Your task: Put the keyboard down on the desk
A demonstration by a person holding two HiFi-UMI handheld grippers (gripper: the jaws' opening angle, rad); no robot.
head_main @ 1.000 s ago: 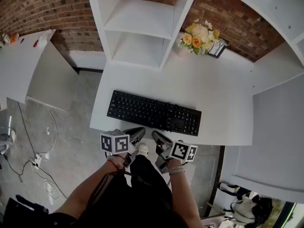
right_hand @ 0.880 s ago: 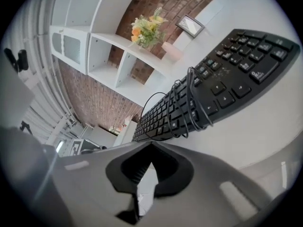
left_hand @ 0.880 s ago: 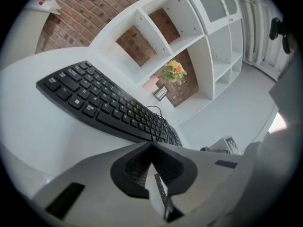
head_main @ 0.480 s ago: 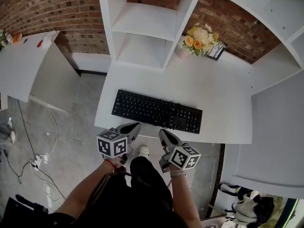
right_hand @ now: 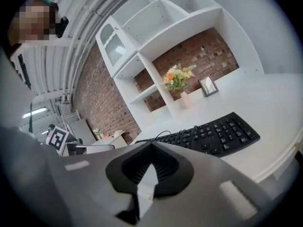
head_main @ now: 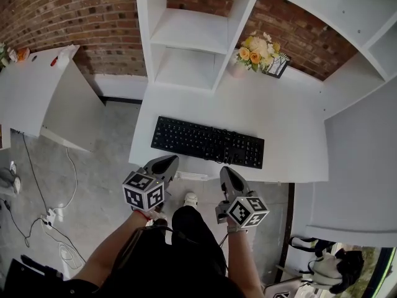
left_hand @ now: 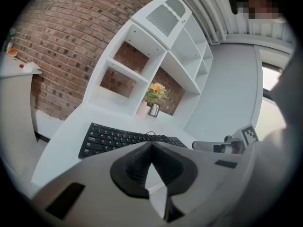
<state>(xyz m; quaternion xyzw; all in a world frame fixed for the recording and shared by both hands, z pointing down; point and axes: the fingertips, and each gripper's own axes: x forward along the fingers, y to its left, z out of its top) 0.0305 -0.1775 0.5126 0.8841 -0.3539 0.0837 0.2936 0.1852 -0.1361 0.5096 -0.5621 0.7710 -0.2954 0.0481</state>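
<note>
A black keyboard (head_main: pixel 208 142) lies flat on the white desk (head_main: pixel 285 123), close to its front edge; it also shows as the keyboard (left_hand: pixel 118 138) in the left gripper view and the keyboard (right_hand: pixel 213 134) in the right gripper view. My left gripper (head_main: pixel 166 162) hangs below the desk's front edge, left of centre, shut and empty. My right gripper (head_main: pixel 227 173) sits beside it on the right, also shut with nothing in it. Both are clear of the keyboard. Its cable (right_hand: pixel 163 135) curls behind it.
A vase of flowers (head_main: pixel 259 48) and a small picture frame (head_main: pixel 278 65) stand at the desk's back. White shelves (head_main: pixel 189 36) rise against the brick wall. A second white table (head_main: pixel 34 85) is at the left. Cables and a power strip (head_main: pixel 48 215) lie on the grey floor.
Both grippers have drawn back from the desk edge toward my body, and stayed shut. The head view has shifted slightly. The keyboard has not moved on the desk.
</note>
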